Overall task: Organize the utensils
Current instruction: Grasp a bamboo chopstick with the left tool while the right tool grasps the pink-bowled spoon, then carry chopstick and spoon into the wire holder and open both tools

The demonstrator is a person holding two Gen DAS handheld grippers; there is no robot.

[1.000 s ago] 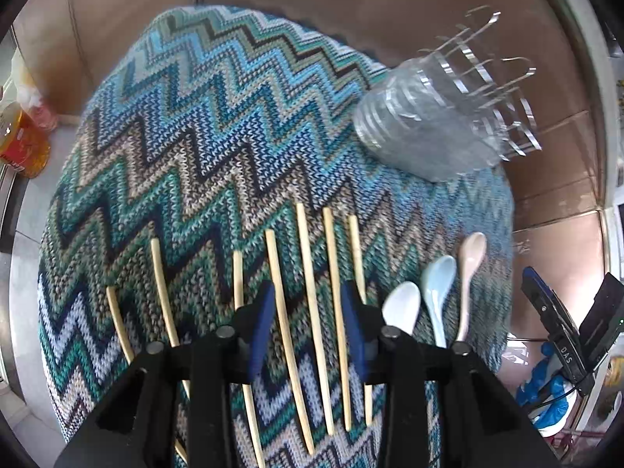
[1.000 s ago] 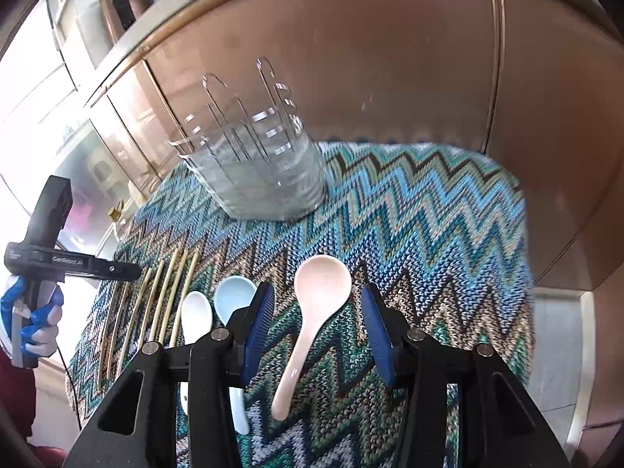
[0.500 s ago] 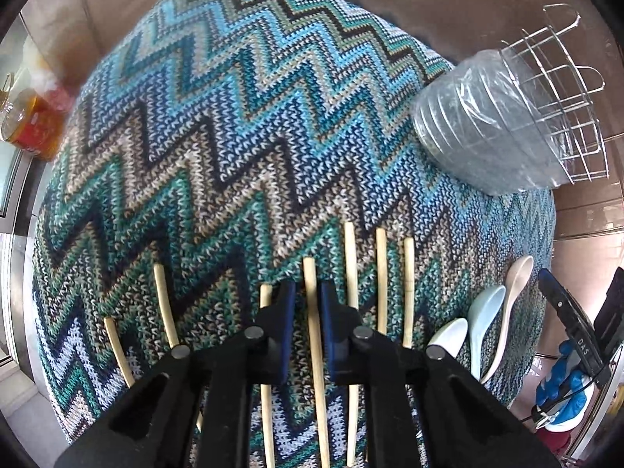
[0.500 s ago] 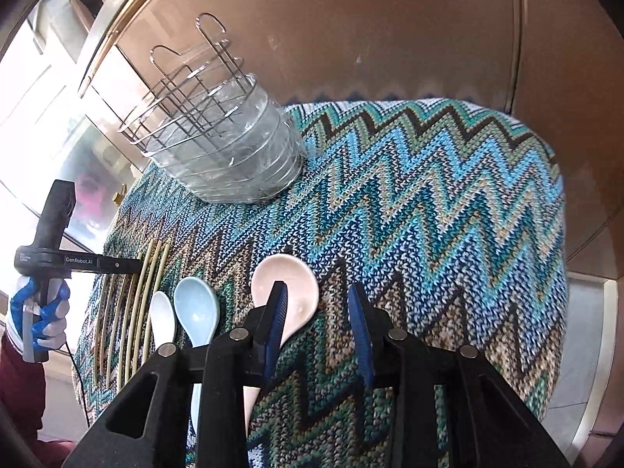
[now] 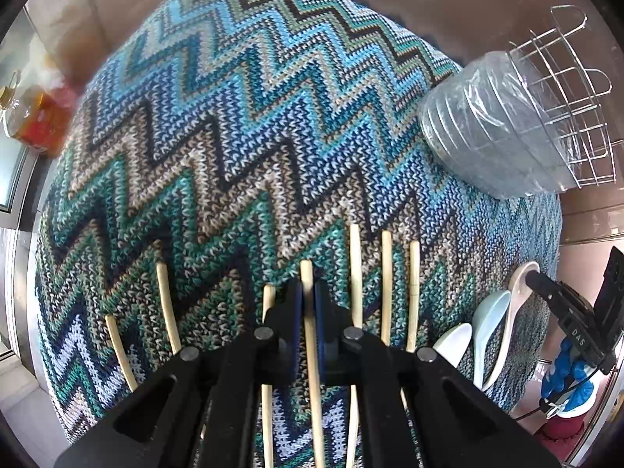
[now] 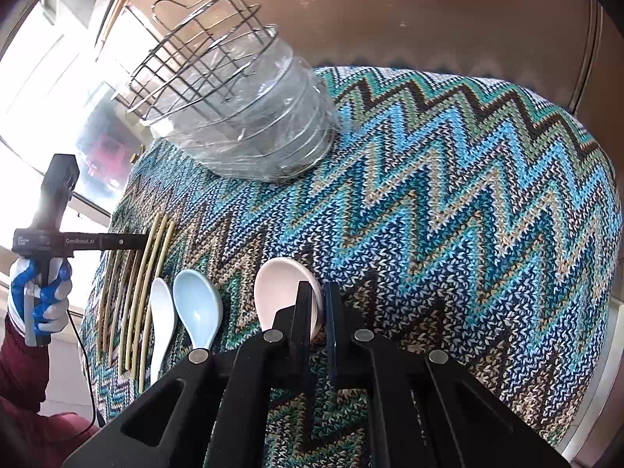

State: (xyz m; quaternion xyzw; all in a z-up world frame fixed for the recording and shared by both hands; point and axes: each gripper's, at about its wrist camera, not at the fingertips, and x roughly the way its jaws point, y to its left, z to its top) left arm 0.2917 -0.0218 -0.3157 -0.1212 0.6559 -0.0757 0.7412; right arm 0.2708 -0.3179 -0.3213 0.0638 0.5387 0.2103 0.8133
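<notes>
Pinching one thin pale wooden chopstick in our left tongs, we squeeze the pinkish-white soup spoon with our right tongs.

Blue-teal zigzag cloth; pale chopsticks; spoons white, blue, perhaps pinkish

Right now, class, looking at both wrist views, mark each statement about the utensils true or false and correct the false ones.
1. The left gripper has its jaws closed on a chopstick. True.
2. The pink spoon is in the wire holder. False: it lies on the zigzag cloth, at the right gripper.
3. Three spoons are in view. True.
4. The wire holder holds chopsticks. False: it holds no utensils.
</notes>
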